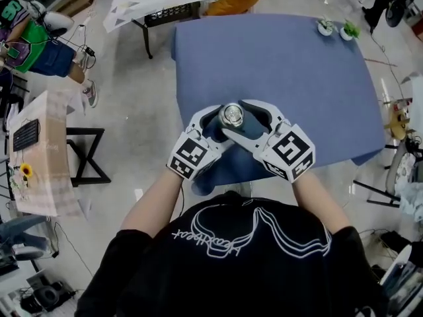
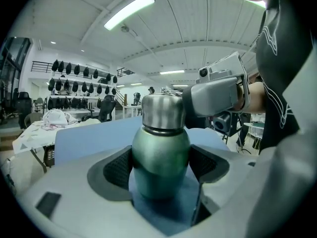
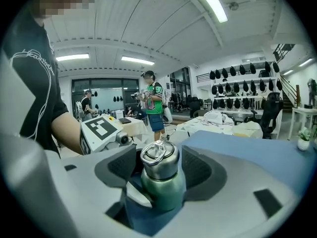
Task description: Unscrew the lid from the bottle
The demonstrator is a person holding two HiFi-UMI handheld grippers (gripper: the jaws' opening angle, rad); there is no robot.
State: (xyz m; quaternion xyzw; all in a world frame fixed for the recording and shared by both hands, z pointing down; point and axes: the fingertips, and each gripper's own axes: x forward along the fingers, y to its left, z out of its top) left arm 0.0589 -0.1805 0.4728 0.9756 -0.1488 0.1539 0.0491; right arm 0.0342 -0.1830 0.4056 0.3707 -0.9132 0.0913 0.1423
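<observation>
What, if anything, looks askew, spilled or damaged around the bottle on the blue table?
Nothing stands out. The green bottle stands upright on the blue table, its steel lid seated straight, nothing spilled. The left tool grips its body; the right tool brackets the lid without pressing.

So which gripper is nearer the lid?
Right. The right gripper has its open jaws on either side of the lid, not touching it. The left gripper clamps the bottle lower down, below the lid.
</observation>
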